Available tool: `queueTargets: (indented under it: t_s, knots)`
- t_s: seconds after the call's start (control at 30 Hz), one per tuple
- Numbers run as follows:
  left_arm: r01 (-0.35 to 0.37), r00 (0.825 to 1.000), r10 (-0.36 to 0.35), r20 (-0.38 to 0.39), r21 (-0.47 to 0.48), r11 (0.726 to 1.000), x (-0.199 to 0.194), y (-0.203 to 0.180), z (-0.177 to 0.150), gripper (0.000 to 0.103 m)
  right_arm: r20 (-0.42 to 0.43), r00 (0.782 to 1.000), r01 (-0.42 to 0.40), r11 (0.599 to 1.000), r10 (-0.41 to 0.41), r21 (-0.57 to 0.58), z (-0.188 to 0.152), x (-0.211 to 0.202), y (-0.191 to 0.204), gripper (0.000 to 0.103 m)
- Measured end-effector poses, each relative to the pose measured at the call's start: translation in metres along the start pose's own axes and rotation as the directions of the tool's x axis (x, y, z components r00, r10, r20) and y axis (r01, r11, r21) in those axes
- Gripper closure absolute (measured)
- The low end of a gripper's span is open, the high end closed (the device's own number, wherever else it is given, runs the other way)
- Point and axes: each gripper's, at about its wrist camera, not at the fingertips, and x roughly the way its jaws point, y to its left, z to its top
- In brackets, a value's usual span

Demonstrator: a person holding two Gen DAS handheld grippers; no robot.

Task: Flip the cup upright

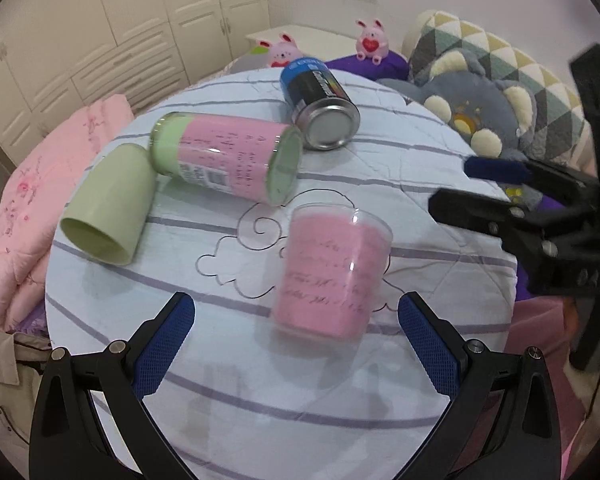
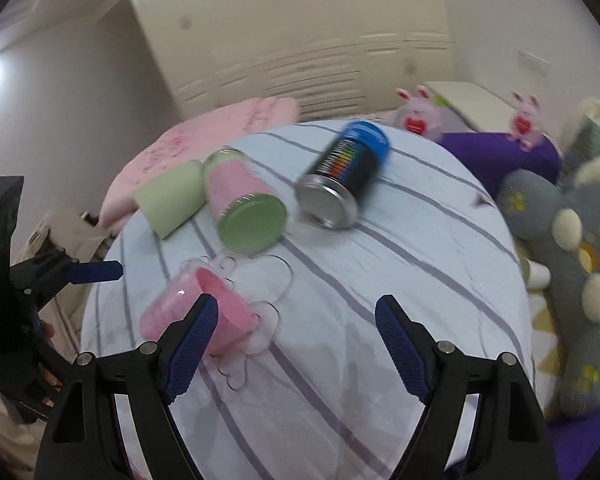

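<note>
A clear cup with a pink liner (image 1: 332, 272) stands mouth-down on the round striped table (image 1: 260, 400), just ahead of my open left gripper (image 1: 296, 320). In the right wrist view the same cup (image 2: 196, 312) sits by my left fingertip (image 2: 198, 326). My right gripper (image 2: 296, 320) is open and empty above the table; it also shows in the left wrist view (image 1: 476, 184) to the right of the cup. My left gripper shows at the left edge of the right wrist view (image 2: 100, 272).
A pale green cup (image 1: 108, 208) lies on its side at the left. A pink and green jar (image 1: 228, 156) and a blue and black can (image 1: 320, 104) lie on their sides behind. A grey plush (image 1: 480, 120) and pink blanket (image 1: 28, 208) flank the table.
</note>
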Motion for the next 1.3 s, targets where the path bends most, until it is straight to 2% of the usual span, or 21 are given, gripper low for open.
queueTargets:
  t_s: [0.17,0.33,0.6,0.87,1.13,1.3]
  knots:
    - [-0.037,0.999,0.038,-0.019,0.041,0.998,0.01,-0.018,0.006,0.0,0.011,0.997,0.075,0.993,-0.076,0.093,-0.018,-0.002,-0.009,0.021]
    - [-0.108,0.993,0.111,-0.04,0.063,0.992,0.019,-0.028,0.009,0.0,0.028,0.992,0.124,0.988,-0.127,0.097,-0.028,0.0,-0.007,0.021]
    - [-0.175,0.978,0.181,-0.1,0.067,0.982,0.037,-0.024,0.016,0.0,0.039,0.994,0.099,0.988,-0.104,0.117,-0.035,-0.001,-0.008,0.021]
    - [-0.171,0.973,0.174,-0.155,0.032,0.985,0.062,-0.021,0.029,0.0,0.038,0.992,0.114,0.985,-0.12,0.126,-0.039,-0.002,-0.01,0.021]
    - [-0.192,0.97,0.194,-0.146,0.026,0.981,0.069,-0.024,0.031,0.001,0.03,0.987,0.151,0.983,-0.155,0.108,-0.038,0.004,-0.007,0.021]
    - [-0.159,0.977,0.158,-0.144,0.003,0.987,0.07,-0.023,0.03,0.015,0.027,0.986,0.158,0.981,-0.162,0.111,-0.038,0.004,-0.008,0.021]
